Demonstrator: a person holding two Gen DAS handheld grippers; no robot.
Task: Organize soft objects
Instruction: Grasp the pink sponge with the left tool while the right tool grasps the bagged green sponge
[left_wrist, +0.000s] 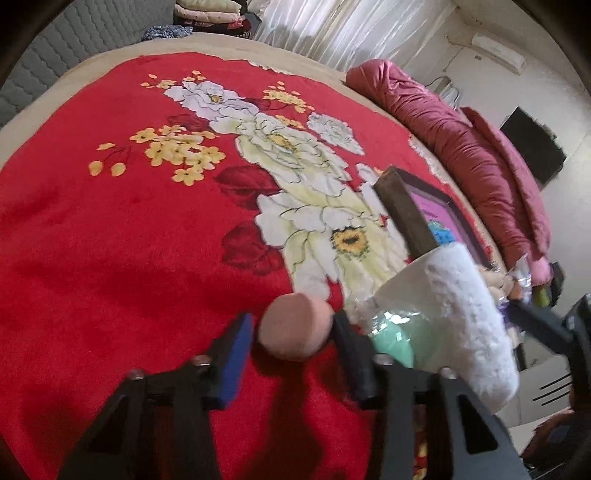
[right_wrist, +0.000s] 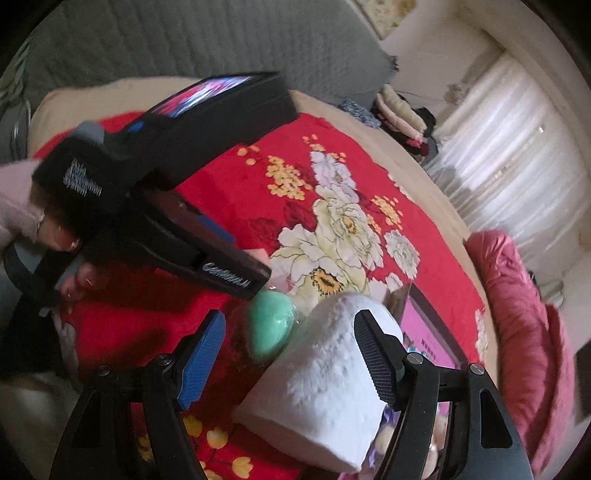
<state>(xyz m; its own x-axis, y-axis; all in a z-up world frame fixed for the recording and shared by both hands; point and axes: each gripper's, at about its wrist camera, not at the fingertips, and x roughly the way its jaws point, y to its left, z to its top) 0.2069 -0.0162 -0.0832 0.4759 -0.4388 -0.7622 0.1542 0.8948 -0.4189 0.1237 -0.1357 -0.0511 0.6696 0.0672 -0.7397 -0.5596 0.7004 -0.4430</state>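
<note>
A peach egg-shaped sponge (left_wrist: 293, 332) lies on the red flowered blanket (left_wrist: 129, 240). My left gripper (left_wrist: 293, 317) is shut on it, with the blue pad and the black pad against its two sides. Just to its right are a mint green sponge (left_wrist: 391, 343) in clear wrap and a fluffy white roll (left_wrist: 465, 314). In the right wrist view my right gripper (right_wrist: 291, 321) stands open over the white roll (right_wrist: 325, 373) and the green sponge (right_wrist: 271, 325). Its black pad overlaps the roll and its blue pad is well apart from it. A hand (right_wrist: 74, 258) holds the left gripper (right_wrist: 255, 267).
A dark-framed box (left_wrist: 402, 210) with a pink inside stands behind the roll, with small soft items beside it. A rumpled pink duvet (left_wrist: 480, 158) runs along the bed's right side. Folded clothes (left_wrist: 210, 14) are stacked at the far end. A grey quilted headboard (right_wrist: 166, 40) is behind.
</note>
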